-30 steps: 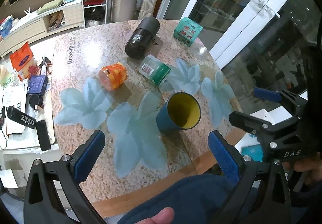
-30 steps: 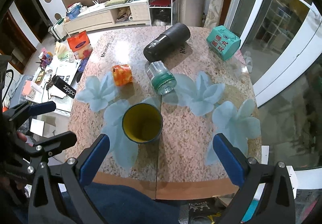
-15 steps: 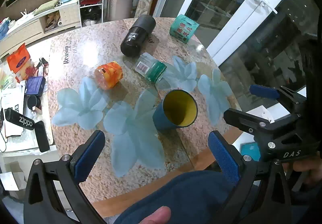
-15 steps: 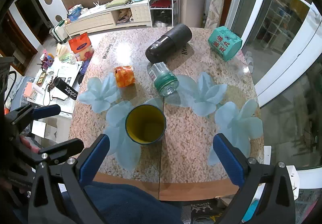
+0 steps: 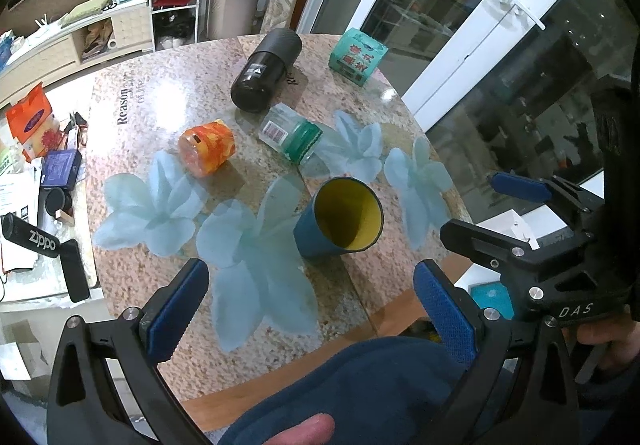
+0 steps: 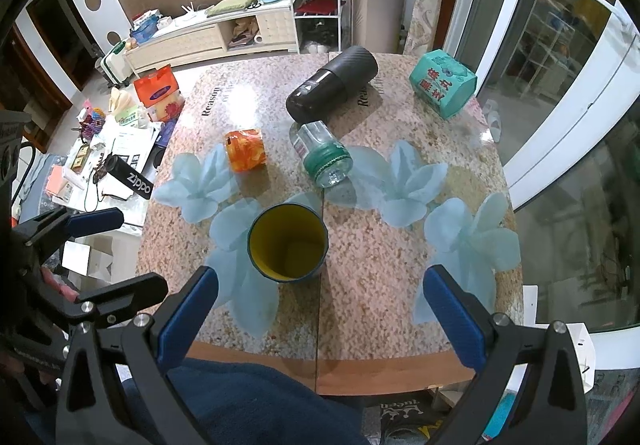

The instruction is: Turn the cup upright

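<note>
A blue cup with a yellow inside [image 5: 338,219] [image 6: 287,241] stands upright on the round stone table, mouth up, near the front edge. My left gripper [image 5: 312,305] is open and empty, held above the table's front edge, short of the cup. My right gripper [image 6: 320,309] is open and empty, also back from the cup near the front edge. Each gripper shows in the other's view, the right one [image 5: 520,213] and the left one [image 6: 100,249].
On the table [image 6: 400,245] lie a black cylinder [image 6: 332,83], a clear jar with a green lid [image 6: 322,155], an orange can [image 6: 245,149] and a teal tissue pack [image 6: 442,81]. A cluttered low stand [image 6: 120,165] is at the left. Glass doors are at the right.
Both grippers have drawn back and up a little from the table. The cup stands in the same place.
</note>
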The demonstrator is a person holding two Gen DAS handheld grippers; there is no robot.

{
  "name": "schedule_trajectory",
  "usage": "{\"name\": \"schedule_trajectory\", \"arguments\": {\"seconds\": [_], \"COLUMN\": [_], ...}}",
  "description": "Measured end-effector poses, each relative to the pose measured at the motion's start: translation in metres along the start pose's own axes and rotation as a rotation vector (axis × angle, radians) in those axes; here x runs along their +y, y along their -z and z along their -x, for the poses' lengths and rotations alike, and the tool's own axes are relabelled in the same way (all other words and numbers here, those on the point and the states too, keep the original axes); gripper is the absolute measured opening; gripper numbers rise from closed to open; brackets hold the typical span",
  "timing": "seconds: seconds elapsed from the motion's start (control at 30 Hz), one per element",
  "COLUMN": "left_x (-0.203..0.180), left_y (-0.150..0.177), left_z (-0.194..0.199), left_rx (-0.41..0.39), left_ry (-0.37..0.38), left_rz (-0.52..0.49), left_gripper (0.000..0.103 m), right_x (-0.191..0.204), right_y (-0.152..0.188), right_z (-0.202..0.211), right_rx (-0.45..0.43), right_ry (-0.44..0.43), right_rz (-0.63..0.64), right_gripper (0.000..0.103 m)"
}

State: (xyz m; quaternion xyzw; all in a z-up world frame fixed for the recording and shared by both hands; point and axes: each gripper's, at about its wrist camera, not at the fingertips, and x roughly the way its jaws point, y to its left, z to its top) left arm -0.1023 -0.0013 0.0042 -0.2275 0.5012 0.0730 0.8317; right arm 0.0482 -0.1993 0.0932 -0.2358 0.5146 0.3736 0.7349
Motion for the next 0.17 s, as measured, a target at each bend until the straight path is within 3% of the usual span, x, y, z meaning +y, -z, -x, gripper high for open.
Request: {"name": "schedule_trajectory", "arguments": {"seconds": [0.17], "left_x": [-0.0007], "left_y": [0.0021], "left_z": [-0.0004], "left_rx": [0.002], "left_ry": [0.017], "left_rz": [-0.002], "left_gripper": [0.103], "right_x": [0.0006], "right_y": [0.0026], "right_z": [-0.0006], "right_rx": [0.002], "right_ry": [-0.004], "right_rz": [-0.007], "right_gripper": [0.103]}}
